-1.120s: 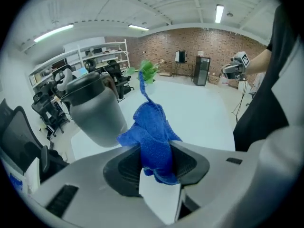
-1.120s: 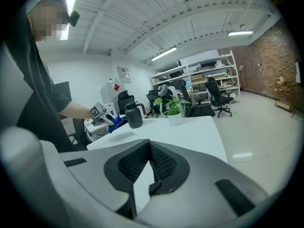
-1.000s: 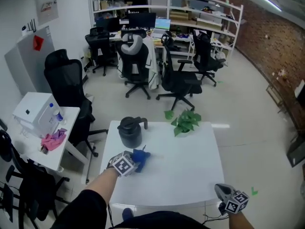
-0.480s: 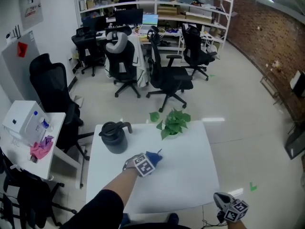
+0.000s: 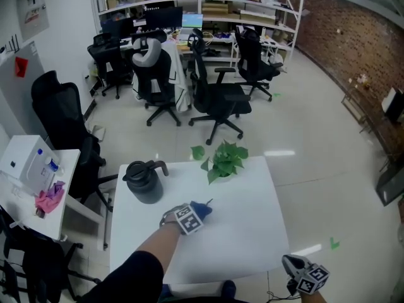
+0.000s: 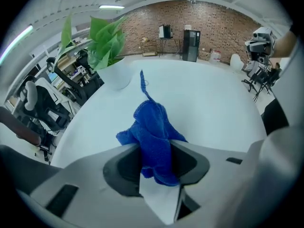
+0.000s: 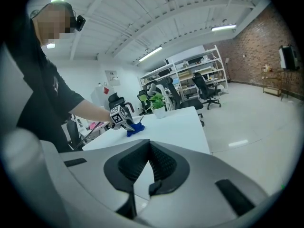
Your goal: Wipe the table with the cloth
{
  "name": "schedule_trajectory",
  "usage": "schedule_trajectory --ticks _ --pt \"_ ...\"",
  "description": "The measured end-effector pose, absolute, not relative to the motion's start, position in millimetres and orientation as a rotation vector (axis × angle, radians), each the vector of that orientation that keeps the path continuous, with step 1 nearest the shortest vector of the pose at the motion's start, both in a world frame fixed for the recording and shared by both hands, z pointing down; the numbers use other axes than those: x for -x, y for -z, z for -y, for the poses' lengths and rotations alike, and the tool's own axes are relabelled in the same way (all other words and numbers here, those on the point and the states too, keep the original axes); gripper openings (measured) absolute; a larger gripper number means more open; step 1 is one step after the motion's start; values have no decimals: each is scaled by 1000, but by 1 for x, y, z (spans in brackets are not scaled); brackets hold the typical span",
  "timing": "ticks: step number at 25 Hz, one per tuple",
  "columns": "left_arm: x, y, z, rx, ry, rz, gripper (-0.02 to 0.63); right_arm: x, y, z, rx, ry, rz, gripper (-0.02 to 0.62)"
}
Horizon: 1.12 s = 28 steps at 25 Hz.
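The crumpled bright blue terry cloth (image 6: 154, 136) is sitting bunched between the jaws of the left gripper (image 6: 156, 163). The jaws are standing partly closed and pinching the fabric from both sides, so the cloth is firmly held. Its loose front is spilling ahead of the jaws and appears to be lying on the white rectangular table (image 5: 252, 232), left of the table's middle, with a thin corner of fabric trailing off in front.

Around it the tabletop is looking bare and clean. A dark grey lidded jug with a handle (image 5: 145, 182) is standing near the far left corner, close to the cloth but apart from it. A small green leafy plant in a white pot (image 5: 224, 160) is standing at the far edge.

The right gripper (image 7: 149, 168) is hanging off the table's near right corner, well apart from the work, its jaws closed together with nothing between them.

Judging from this, the wiping stroke itself is under way, with the cloth on the surface about mid-table. The next move is calling for downward pressure while dragging the cloth across the open right-hand stretch. The grip is needing to stay tight so the bundle is not slipping out, and the sweep should be steering clear of the jug and the plant pot.
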<state>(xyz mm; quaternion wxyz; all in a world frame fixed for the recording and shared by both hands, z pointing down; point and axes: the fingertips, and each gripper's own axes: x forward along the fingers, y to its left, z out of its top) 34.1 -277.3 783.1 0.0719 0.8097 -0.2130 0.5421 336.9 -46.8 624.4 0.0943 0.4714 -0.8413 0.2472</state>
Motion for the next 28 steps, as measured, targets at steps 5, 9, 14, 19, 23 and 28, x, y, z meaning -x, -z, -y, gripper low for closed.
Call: schedule_trajectory --ticks 5,9,14,19,23,28 --pt "-33 -782 276 -2441 -1614 659 149 -331 -615 62 -1384 -682 2524 14" --pt "-34 -782 277 -2446 -1611 664 149 -329 -612 73 -1377 -654 2527 14" --pt "-34 -784 277 -2443 -1612 664 149 -334 -612 83 -1393 -622 2516 14" --pt "-33 -784 277 -2444 -1606 664 149 -339 -612 113 -1423 -549 2492 14" --pt "-33 -782 277 -2445 -1606 664 149 -333 -603 156 -1436 -468 2488 14" --pt "-33 -783 276 -2446 -1603 657 149 -321 -598 201 -1441 -378 2467 14"
